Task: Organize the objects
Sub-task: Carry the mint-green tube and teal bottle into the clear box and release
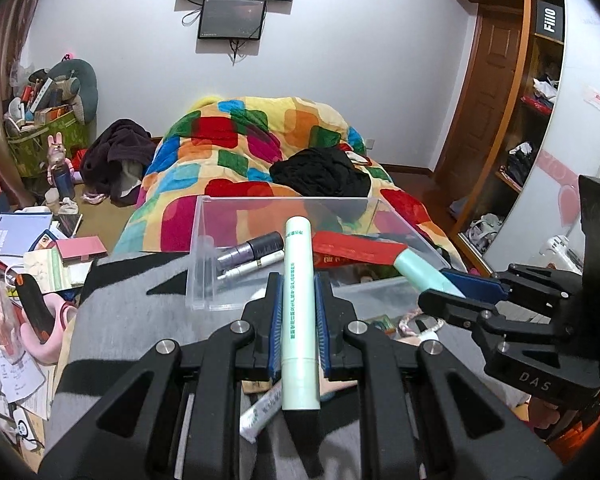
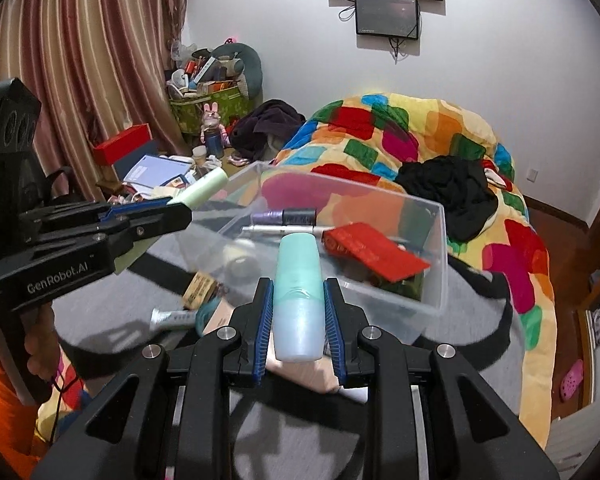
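Tubes are held now: your left gripper [image 1: 298,312] clamps the pale green tube [image 1: 298,300], your right gripper [image 2: 299,312] the teal bottle [image 2: 299,300], both just before the clear box [image 2: 440,240]. Carry each over the rim, lower, then release gently.

"FiiO" marks the black box [image 1: 549,17] on the shelf, "DAS" the right gripper [image 1: 452,280], and "GenRobot.AI" the left gripper [image 2: 168,210].

Left gripper [image 1: 299,312] is clamped on a pale green tube [image 1: 298,300], pointing forward. Right gripper [image 2: 299,312] is squeezing a teal bottle [image 2: 298,300], angled in from the right side, both level-ish.
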